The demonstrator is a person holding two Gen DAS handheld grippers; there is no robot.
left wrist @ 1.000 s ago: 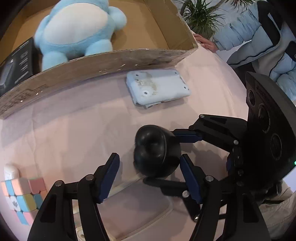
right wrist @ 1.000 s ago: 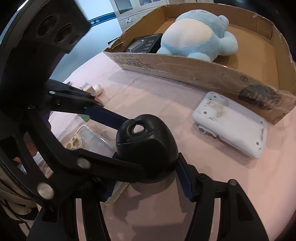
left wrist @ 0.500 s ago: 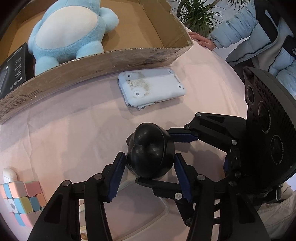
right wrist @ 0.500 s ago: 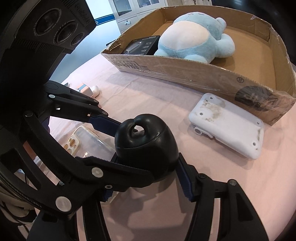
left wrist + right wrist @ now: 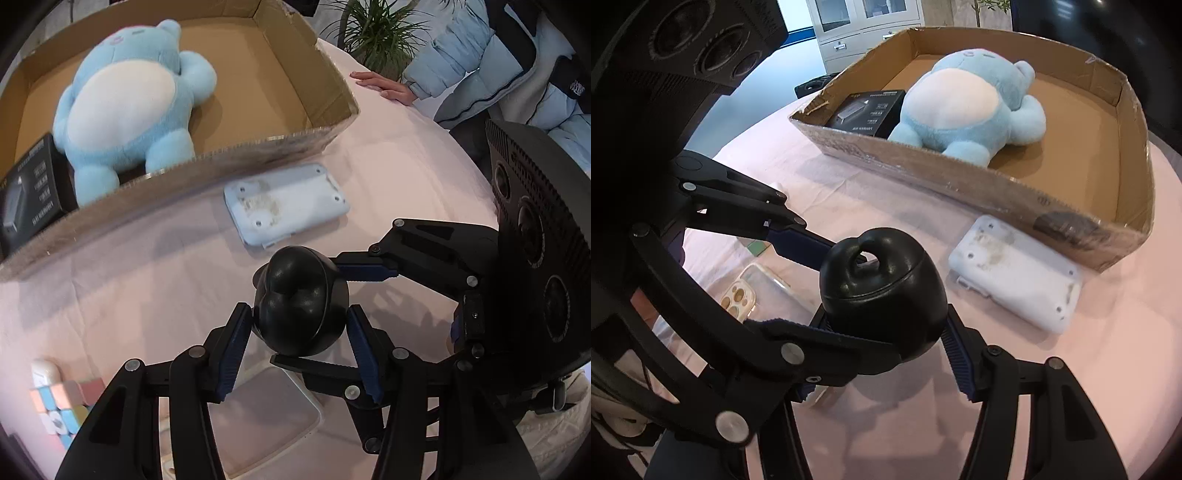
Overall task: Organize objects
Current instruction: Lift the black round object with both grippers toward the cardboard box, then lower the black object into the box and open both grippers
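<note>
A black rounded object with a loop on top [image 5: 301, 301] [image 5: 882, 291] is held above the pink table by both grippers at once. My left gripper [image 5: 295, 339] is shut on it from the near side. My right gripper [image 5: 886, 343] is shut on it too, its fingers crossing the left ones. A cardboard box [image 5: 229, 155] [image 5: 997, 184] lies beyond, holding a blue plush toy [image 5: 129, 99] [image 5: 967, 107] and a black carton [image 5: 29, 188] [image 5: 871, 110]. A white flat device [image 5: 286, 203] [image 5: 1015, 273] lies on the table in front of the box.
A clear phone case [image 5: 753, 291] [image 5: 266, 410] lies under the grippers. A pastel puzzle cube [image 5: 62, 406] and a small white item [image 5: 44, 369] sit at the left. A person in a light blue jacket [image 5: 480, 55] rests a hand [image 5: 384, 85] on the table's far edge.
My left gripper has closed onto the black object, which the right gripper kept holding. Both have risen with it, so the box interior shows more.
</note>
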